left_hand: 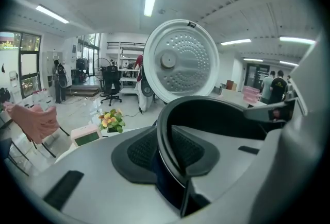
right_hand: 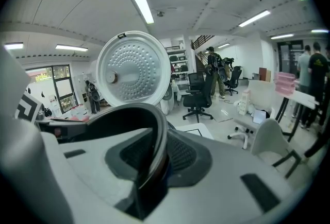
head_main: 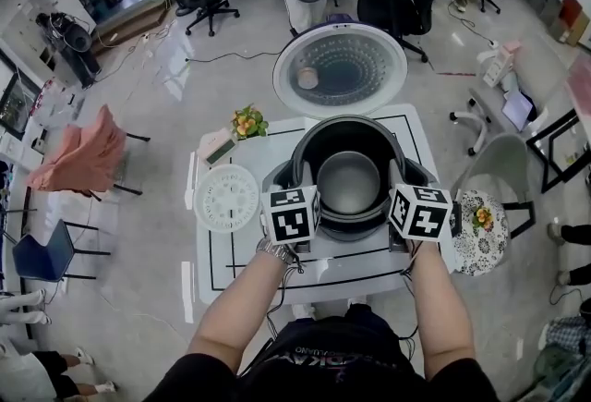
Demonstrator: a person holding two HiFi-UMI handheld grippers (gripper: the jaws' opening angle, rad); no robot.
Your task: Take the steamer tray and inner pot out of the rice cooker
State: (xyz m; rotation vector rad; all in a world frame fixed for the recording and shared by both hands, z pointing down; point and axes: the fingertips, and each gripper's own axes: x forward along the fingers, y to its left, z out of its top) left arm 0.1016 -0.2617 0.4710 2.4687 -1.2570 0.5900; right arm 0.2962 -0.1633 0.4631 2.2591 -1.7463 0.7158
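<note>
The rice cooker (head_main: 420, 171) stands open on the white table (head_main: 360, 266), its round lid (head_main: 340, 69) tipped back. The dark inner pot (head_main: 348, 183) sits inside it. A white perforated steamer tray (head_main: 226, 198) lies flat on the table left of the cooker. My left gripper (head_main: 305, 176) is at the pot's left rim and my right gripper (head_main: 399, 171) at its right rim. In the left gripper view the pot rim (left_hand: 166, 115) runs between the pads of the left gripper (left_hand: 167, 153), which clamp it. In the right gripper view the rim (right_hand: 157, 130) is likewise clamped by the right gripper (right_hand: 153, 158).
A small flower pot (head_main: 247, 123) and a pink clock (head_main: 218, 147) stand at the table's back left. A grey chair (head_main: 494, 169) and a floral stool (head_main: 480, 225) are to the right; a chair draped in pink cloth (head_main: 78, 155) is to the left.
</note>
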